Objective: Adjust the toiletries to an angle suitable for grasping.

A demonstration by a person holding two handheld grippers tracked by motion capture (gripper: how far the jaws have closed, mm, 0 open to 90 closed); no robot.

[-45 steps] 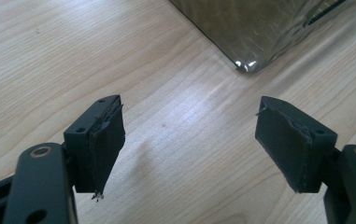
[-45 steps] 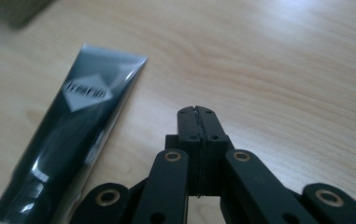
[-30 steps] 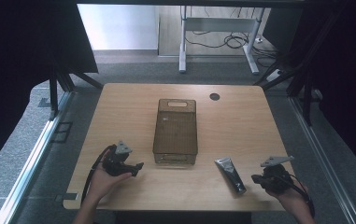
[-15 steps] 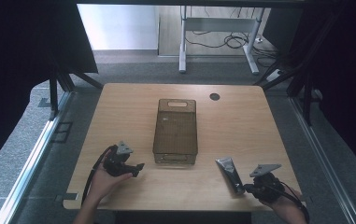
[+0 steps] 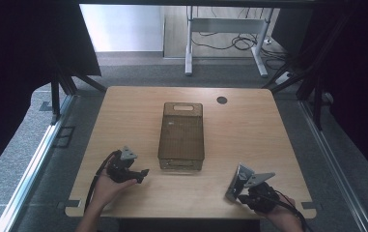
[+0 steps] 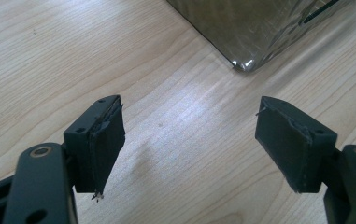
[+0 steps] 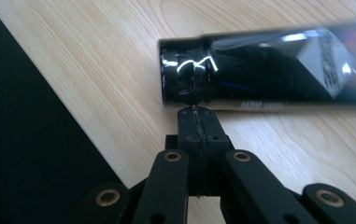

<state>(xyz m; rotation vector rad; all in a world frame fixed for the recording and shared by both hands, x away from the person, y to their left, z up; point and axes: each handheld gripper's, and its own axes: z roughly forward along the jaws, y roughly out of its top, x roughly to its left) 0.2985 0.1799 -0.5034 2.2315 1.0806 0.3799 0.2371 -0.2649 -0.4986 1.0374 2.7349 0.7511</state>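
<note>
Glossy black tube point(image 7: 269, 70) with grey panel, print blurred unreadable, lying just past pressed-together, empty right gripper point(image 7: 195, 112) tips.

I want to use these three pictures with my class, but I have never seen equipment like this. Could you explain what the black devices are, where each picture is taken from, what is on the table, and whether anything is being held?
A person sits at a wooden table with a hand-held tool in each hand: a two-jaw gripper, rather like tongs. The high view looks down from above. The other two come from small cameras riding on each gripper, looking along its jaws.

On the table stand a see-through brownish basket in the middle and a black tube lying near the front right corner; it looks like a cosmetic tube.

The left gripper has its jaws wide apart over bare wood, near a corner of the basket. The right gripper has its jaws shut together, their tips right at the tube's cap end. Nothing is held.
</note>
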